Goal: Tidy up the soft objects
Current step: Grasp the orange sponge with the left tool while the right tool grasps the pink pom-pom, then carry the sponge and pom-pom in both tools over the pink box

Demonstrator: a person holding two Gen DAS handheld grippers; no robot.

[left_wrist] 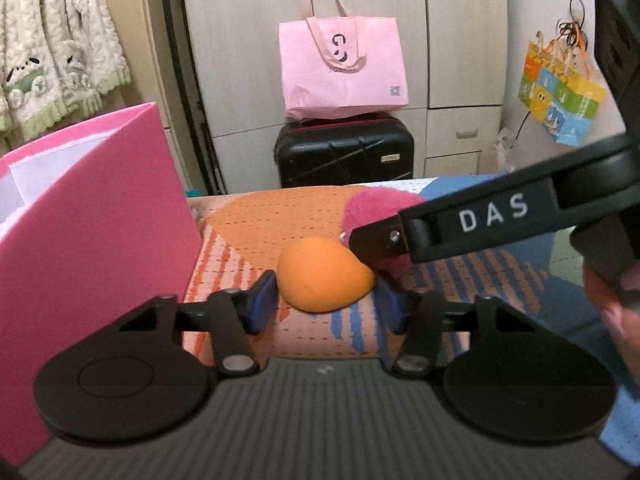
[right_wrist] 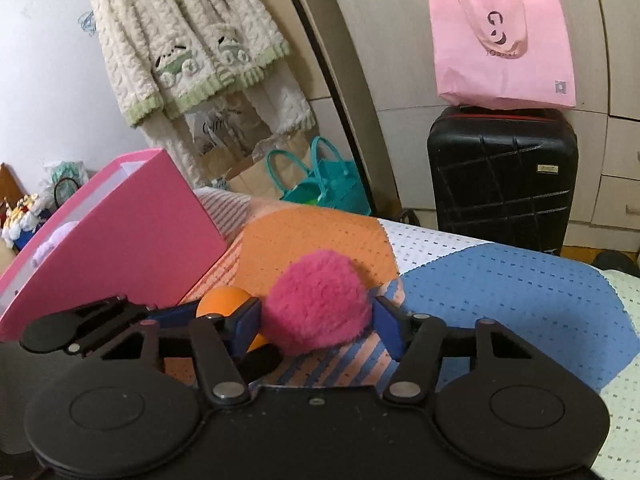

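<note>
An orange egg-shaped soft ball (left_wrist: pixel 324 280) lies on the patchwork bedspread (left_wrist: pixel 260 216). My left gripper (left_wrist: pixel 326 302) is shut on it, with a blue pad against each side. Right behind it a fluffy pink pom-pom (left_wrist: pixel 376 204) is partly covered by a finger of the right gripper (left_wrist: pixel 460 220). In the right wrist view the pom-pom (right_wrist: pixel 316 300) sits between the blue pads of my right gripper (right_wrist: pixel 316 318), which press into its fur. The orange ball (right_wrist: pixel 222 300) shows just to its left, largely hidden by the fingers.
An open pink box (left_wrist: pixel 100 220) stands on the bed at the left, close to both grippers; something pale purple (right_wrist: pixel 52 244) lies inside. Beyond the bed's far edge are a black suitcase (right_wrist: pixel 504 176) with a pink tote (right_wrist: pixel 504 52) on top. A hand (left_wrist: pixel 612 304) is at the right.
</note>
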